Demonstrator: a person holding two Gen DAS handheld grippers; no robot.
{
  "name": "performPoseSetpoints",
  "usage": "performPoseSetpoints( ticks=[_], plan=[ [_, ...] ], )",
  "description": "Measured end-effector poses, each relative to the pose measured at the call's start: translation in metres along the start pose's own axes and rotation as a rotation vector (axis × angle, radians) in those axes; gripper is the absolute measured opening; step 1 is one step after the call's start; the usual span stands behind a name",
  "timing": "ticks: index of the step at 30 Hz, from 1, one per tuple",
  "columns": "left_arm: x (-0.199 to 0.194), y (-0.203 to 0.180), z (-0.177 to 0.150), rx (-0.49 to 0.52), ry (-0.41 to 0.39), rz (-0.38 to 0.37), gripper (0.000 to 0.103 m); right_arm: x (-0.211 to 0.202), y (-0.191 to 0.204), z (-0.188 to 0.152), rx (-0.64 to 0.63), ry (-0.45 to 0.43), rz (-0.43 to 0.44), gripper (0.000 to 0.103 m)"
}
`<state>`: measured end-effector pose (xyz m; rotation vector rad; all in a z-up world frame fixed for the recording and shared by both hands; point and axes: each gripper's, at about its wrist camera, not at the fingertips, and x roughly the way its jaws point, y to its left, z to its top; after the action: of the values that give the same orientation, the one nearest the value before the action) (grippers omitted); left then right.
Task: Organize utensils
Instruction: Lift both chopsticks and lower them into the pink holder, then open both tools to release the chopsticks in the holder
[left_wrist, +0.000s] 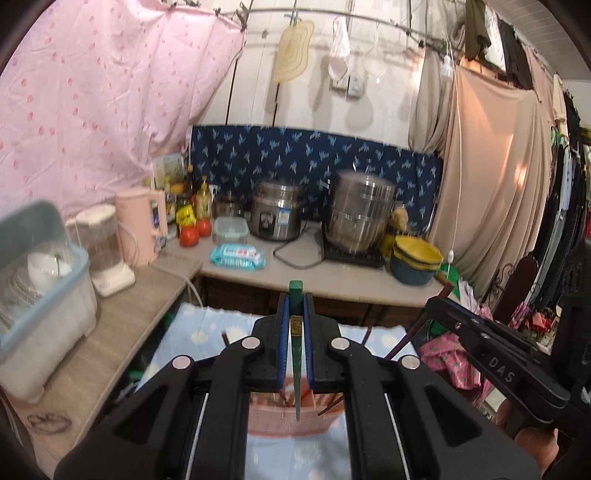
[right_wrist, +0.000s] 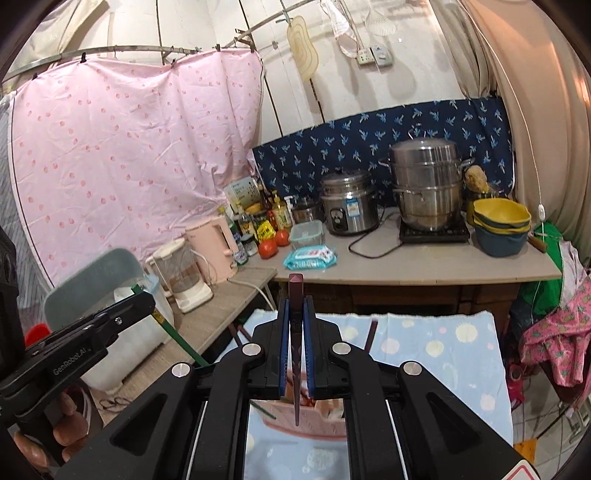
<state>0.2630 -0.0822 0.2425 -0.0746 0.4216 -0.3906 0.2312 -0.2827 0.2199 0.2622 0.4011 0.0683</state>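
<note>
My left gripper (left_wrist: 295, 295) is shut on a green chopstick (left_wrist: 296, 354) that points down over a pink basket (left_wrist: 288, 421) on the blue dotted cloth. My right gripper (right_wrist: 295, 301) is shut on a dark maroon chopstick (right_wrist: 296, 354), its tip over the same pink basket (right_wrist: 310, 421). The basket holds several chopsticks. The right gripper also shows in the left wrist view (left_wrist: 436, 302), with the maroon chopstick (left_wrist: 406, 339). The left gripper also shows in the right wrist view (right_wrist: 144, 299), with the green chopstick (right_wrist: 177, 338). More maroon chopsticks (right_wrist: 371, 334) lie on the cloth.
A counter (right_wrist: 424, 262) behind carries steel pots (right_wrist: 424, 184), stacked bowls (right_wrist: 500, 225), a wipes pack (right_wrist: 310, 258), tomatoes and bottles. A side shelf (left_wrist: 122, 314) holds a pink kettle (left_wrist: 138, 225), a blender and a dish box (left_wrist: 40, 295). Clothes hang at the right.
</note>
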Motion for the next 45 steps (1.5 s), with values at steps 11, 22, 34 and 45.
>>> performPoseSetpoints(
  ticks=[11,22,34,45],
  plan=[
    [0.050,0.012,0.001,-0.017,0.046,0.032,0.007,0.049,-0.003,0.011,-0.008,0.037,-0.026,0.007],
    [0.102,0.022,-0.036,-0.015,0.152,0.061,0.007,0.100,-0.013,-0.035,-0.014,0.165,-0.065,0.007],
    [0.111,0.026,-0.054,0.000,0.158,0.127,0.037,0.103,-0.017,-0.049,-0.021,0.166,-0.109,0.044],
    [0.088,0.017,-0.065,0.026,0.156,0.154,0.043,0.068,-0.014,-0.060,-0.048,0.141,-0.126,0.051]
  ],
)
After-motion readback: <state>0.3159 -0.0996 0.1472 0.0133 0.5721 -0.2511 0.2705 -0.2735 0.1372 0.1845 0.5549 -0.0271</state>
